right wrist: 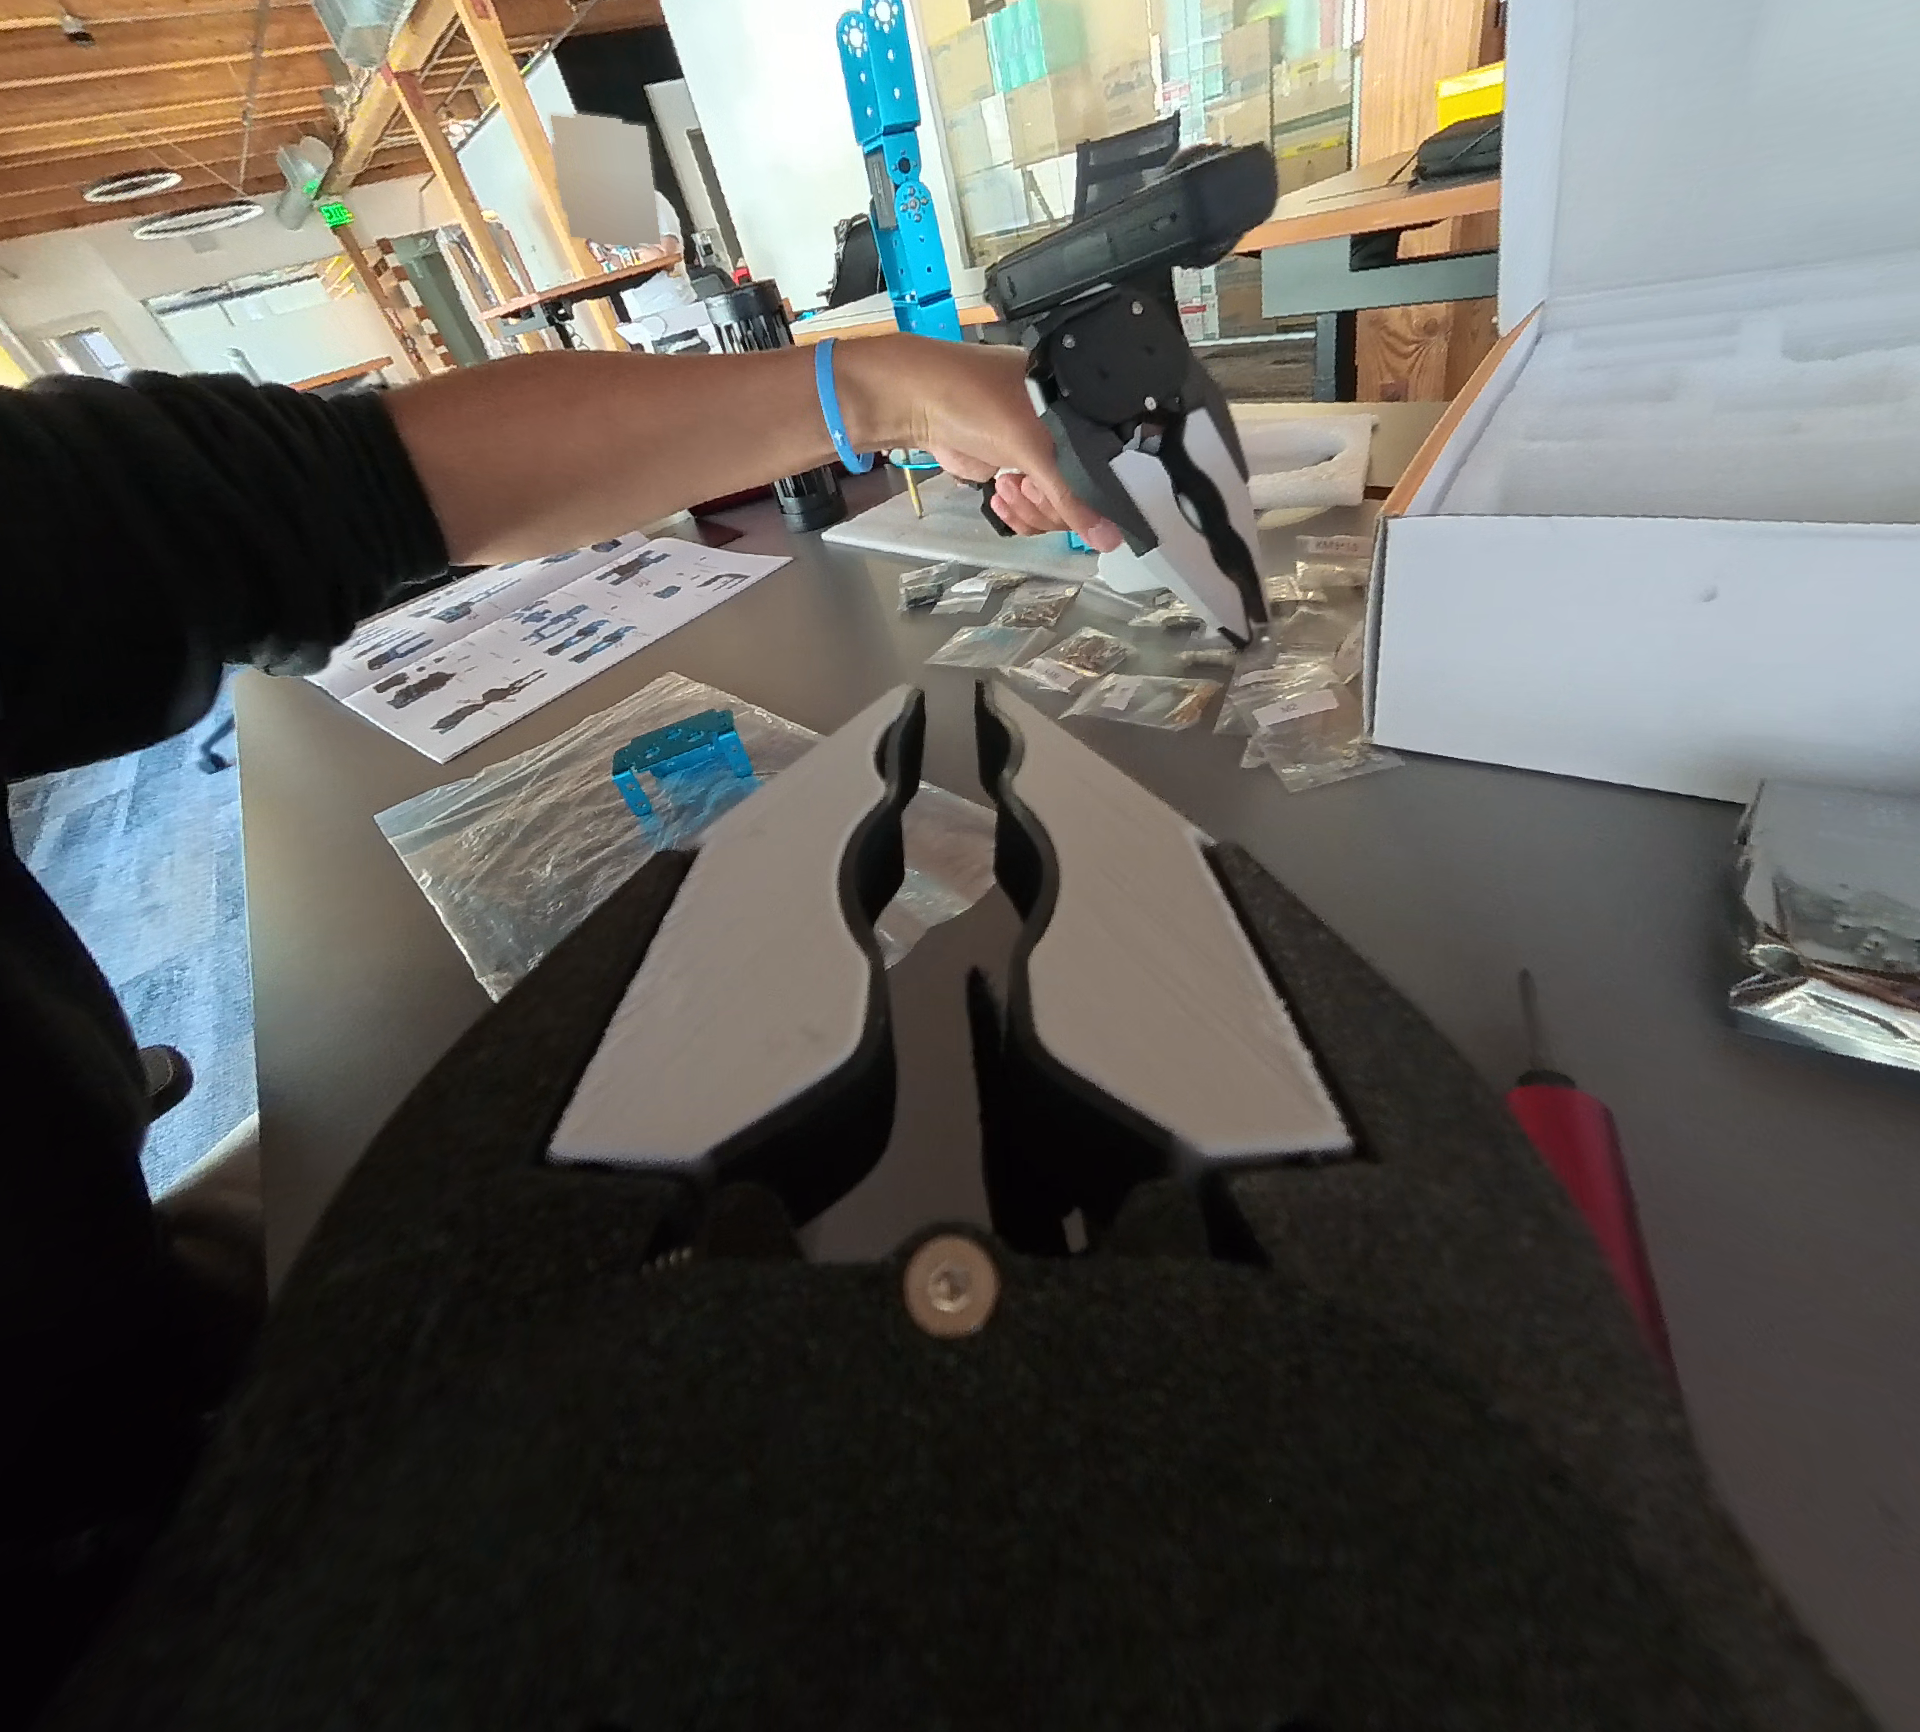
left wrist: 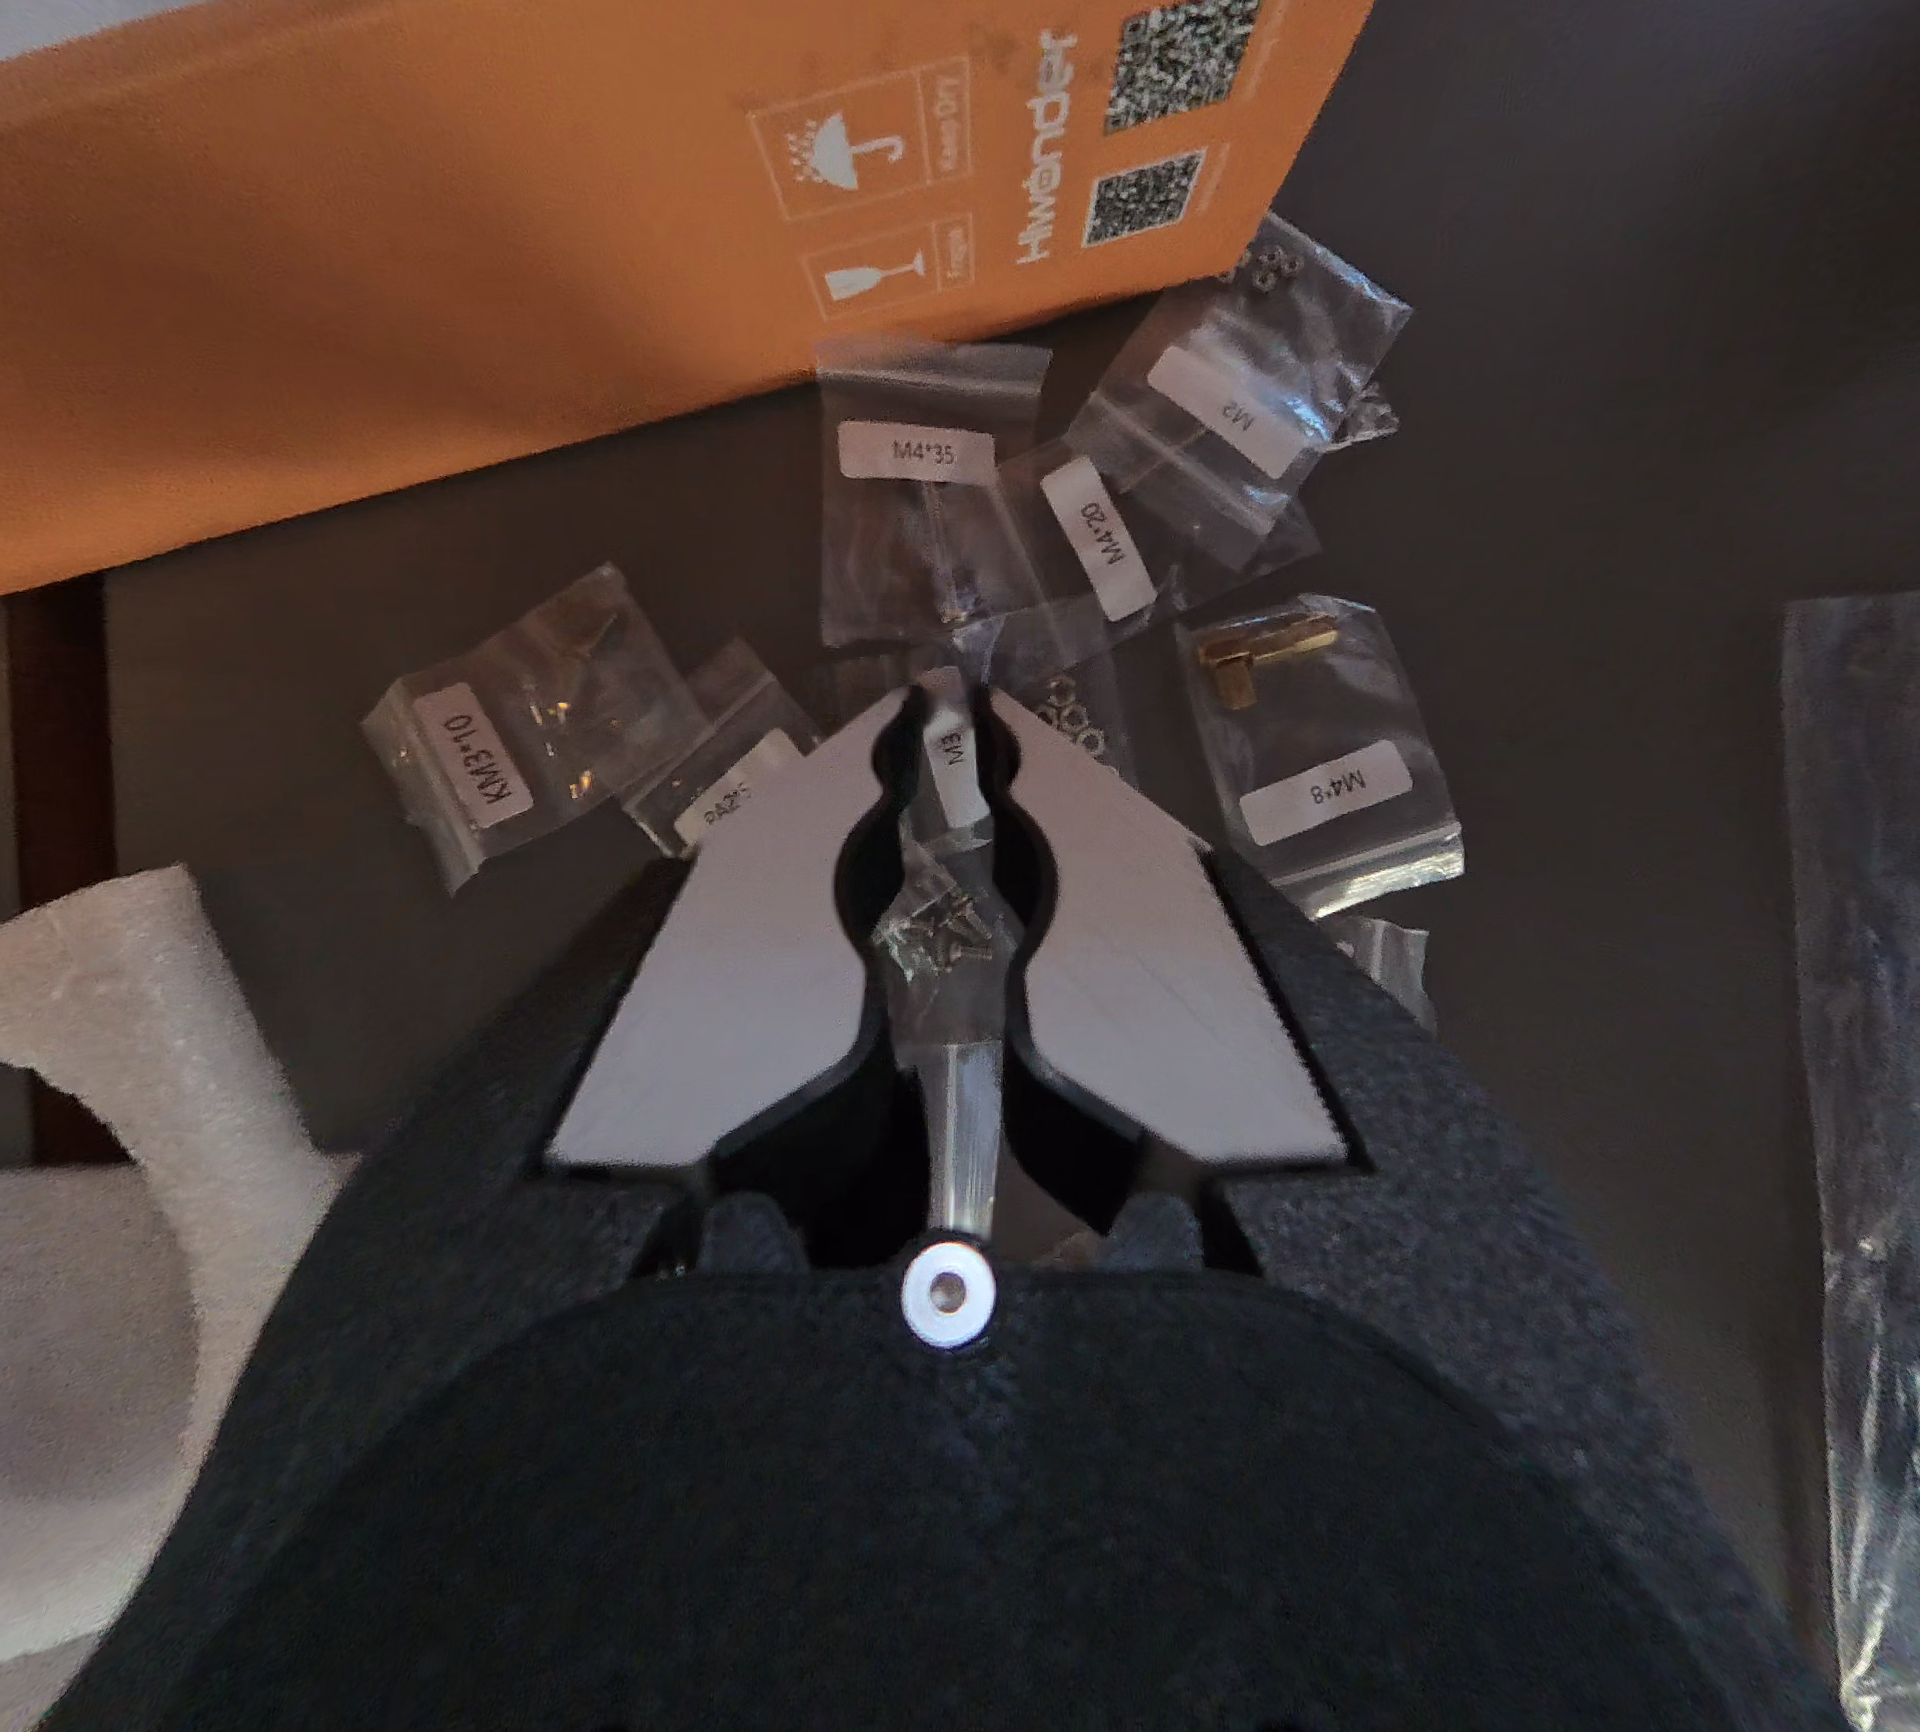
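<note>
- Left claw (left wrist: 945, 695): closed on a small clear screw bag (left wrist: 940, 934), which sits between the two fingers above the dark surface (left wrist: 1610, 435).
- More labelled bags (left wrist: 925, 487) lie scattered just ahead, near the orange box (left wrist: 520, 207).
- Right claw (right wrist: 948, 695): narrowly parted, holding nothing, above a large clear bag (right wrist: 540, 841) bearing a blue bracket (right wrist: 681, 763).
- Red-handled screwdriver (right wrist: 1579, 1163) lies to its right.

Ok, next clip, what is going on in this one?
A person holds a gripper in each hand over a grey table. The left gripper is closed on a small clear bag of screws, amid a scatter of labelled hardware bags beside an orange box. The right gripper hangs empty, slightly open, above a plastic bag bearing a blue bracket. A red screwdriver lies nearby.
</note>
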`<control>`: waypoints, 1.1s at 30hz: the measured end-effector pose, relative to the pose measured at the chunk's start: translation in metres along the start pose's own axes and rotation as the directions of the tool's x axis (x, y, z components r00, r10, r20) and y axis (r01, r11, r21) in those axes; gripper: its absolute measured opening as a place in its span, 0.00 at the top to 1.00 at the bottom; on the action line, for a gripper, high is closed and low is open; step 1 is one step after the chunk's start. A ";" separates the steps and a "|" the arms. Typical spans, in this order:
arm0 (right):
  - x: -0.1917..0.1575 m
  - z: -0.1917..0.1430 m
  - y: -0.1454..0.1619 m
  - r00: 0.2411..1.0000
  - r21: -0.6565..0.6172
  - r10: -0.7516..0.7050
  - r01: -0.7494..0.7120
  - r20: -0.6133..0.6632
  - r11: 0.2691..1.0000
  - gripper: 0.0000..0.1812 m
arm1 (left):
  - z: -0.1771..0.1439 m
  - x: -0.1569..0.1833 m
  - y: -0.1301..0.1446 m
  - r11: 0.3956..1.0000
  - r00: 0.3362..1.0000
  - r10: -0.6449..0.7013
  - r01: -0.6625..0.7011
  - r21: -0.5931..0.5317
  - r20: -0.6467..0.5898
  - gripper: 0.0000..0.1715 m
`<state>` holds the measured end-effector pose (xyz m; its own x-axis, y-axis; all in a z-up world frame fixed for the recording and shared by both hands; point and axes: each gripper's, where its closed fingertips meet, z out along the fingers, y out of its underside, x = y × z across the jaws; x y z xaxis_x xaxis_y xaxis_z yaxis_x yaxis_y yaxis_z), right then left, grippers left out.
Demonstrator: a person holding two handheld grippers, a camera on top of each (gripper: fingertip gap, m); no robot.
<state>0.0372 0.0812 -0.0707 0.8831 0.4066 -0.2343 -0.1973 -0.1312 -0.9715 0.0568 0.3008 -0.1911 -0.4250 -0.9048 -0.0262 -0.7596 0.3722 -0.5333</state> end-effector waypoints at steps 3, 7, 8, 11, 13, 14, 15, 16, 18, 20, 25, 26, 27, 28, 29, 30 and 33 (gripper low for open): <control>0.000 0.000 0.000 1.000 -0.002 -0.003 0.003 0.001 1.000 0.95 | -0.005 0.003 0.000 0.998 0.997 0.065 -0.064 -0.021 0.043 0.99; 0.001 0.001 -0.002 1.000 0.005 -0.003 0.003 -0.001 1.000 0.96 | -0.039 0.006 -0.028 0.986 0.983 0.085 -0.106 0.127 0.161 0.99; 0.000 0.003 -0.004 1.000 0.005 -0.007 0.007 0.006 1.000 0.96 | -0.054 0.006 -0.034 0.977 0.974 0.095 -0.131 0.168 0.208 0.99; -0.003 0.016 -0.013 0.999 -0.043 -0.029 0.031 0.036 0.999 0.94 | -0.115 0.016 -0.052 0.919 0.936 0.063 -0.190 0.347 0.346 0.99; -0.011 0.034 -0.020 0.995 -0.133 -0.060 0.071 0.085 0.989 0.88 | -0.152 0.038 -0.047 0.872 0.930 -0.002 -0.178 0.457 0.367 0.99; -0.016 0.046 -0.023 0.988 -0.175 -0.096 0.116 0.118 0.978 0.84 | -0.166 0.052 -0.040 0.851 0.927 -0.029 -0.173 0.496 0.373 0.99; -0.021 0.059 -0.025 0.977 -0.214 -0.144 0.175 0.154 0.961 0.82 | -0.177 0.067 -0.032 0.821 0.929 -0.065 -0.158 0.548 0.365 0.99; -0.025 0.074 -0.024 0.963 -0.257 -0.187 0.234 0.195 0.938 0.78 | -0.187 0.084 -0.023 0.788 0.933 -0.106 -0.132 0.602 0.343 0.99; -0.037 0.107 -0.016 0.922 -0.336 -0.252 0.347 0.294 0.876 0.72 | -0.202 0.112 -0.004 0.709 0.934 -0.185 -0.090 0.700 0.307 0.99; -0.054 0.140 -0.008 0.869 -0.323 -0.290 0.431 0.402 0.843 0.68 | -0.210 0.139 0.013 0.636 0.939 -0.220 -0.067 0.768 0.265 0.99; -0.112 0.191 -0.006 0.806 -0.224 -0.087 0.264 0.586 0.938 0.77 | -0.211 0.168 0.038 0.590 0.928 -0.237 -0.097 0.801 0.287 0.99; -0.115 0.197 -0.005 0.811 -0.214 -0.093 0.260 0.577 0.942 0.82 | -0.214 0.169 0.039 0.585 0.924 -0.245 -0.101 0.805 0.294 0.99; -0.119 0.200 -0.006 0.813 -0.189 -0.108 0.258 0.572 0.947 0.92 | -0.218 0.169 0.039 0.568 0.921 -0.268 -0.086 0.819 0.283 0.99; -0.125 0.198 -0.005 0.802 -0.166 -0.119 0.262 0.586 0.951 0.98 | -0.219 0.170 0.040 0.552 0.927 -0.284 -0.052 0.832 0.246 0.99; -0.128 0.196 -0.004 0.797 -0.149 -0.136 0.273 0.589 0.950 0.99 | -0.219 0.172 0.041 0.535 0.933 -0.293 -0.021 0.844 0.209 0.98; -0.128 0.194 -0.003 0.800 -0.137 -0.152 0.279 0.580 0.950 0.99 | -0.220 0.173 0.041 0.518 0.934 -0.304 -0.001 0.855 0.186 0.97; -0.127 0.180 -0.005 0.791 -0.132 -0.072 0.190 0.607 0.973 0.99 | -0.226 0.179 0.042 0.446 0.950 -0.303 0.065 0.893 0.082 0.89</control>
<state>-0.1508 0.1924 -0.0427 0.4544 0.8802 -0.1369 0.0318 -0.1697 -0.9850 -0.1625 0.2008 -0.0267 -0.1331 -0.9888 0.0669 0.0735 -0.0771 -0.9943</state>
